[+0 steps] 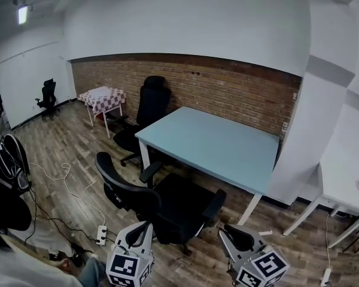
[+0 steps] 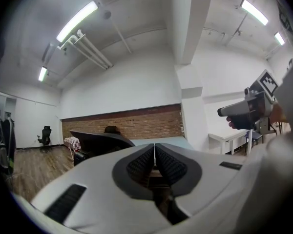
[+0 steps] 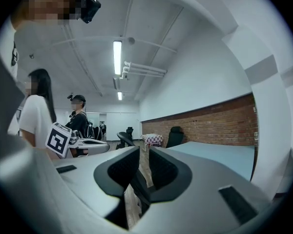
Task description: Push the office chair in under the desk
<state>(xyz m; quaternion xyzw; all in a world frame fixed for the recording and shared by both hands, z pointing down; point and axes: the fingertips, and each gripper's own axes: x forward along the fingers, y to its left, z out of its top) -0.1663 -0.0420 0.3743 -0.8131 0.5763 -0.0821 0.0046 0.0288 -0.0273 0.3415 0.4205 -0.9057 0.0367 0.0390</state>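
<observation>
A black office chair (image 1: 167, 203) stands at the near side of the light blue desk (image 1: 212, 143), its seat partly under the desk's front edge and its backrest (image 1: 116, 184) toward me. My left gripper (image 1: 137, 232) hovers just behind the chair's base, jaws shut and empty. Behind the chair's right armrest (image 1: 216, 201) is my right gripper (image 1: 238, 237), apart from it. In the left gripper view the left gripper (image 2: 155, 152) points past the backrest (image 2: 100, 140) at the desk (image 2: 171, 141). The right gripper (image 3: 144, 157) shows a narrow gap, with the chair's dark back (image 3: 124, 138) seen beyond it.
A second black chair (image 1: 151, 103) sits behind the desk by the brick wall. A small table with a checked cloth (image 1: 103, 97) stands at back left, a white table (image 1: 347, 178) at right beside a pillar (image 1: 299, 160). A power strip (image 1: 100, 235) and cables lie on the floor. Two people (image 3: 34, 116) stand nearby.
</observation>
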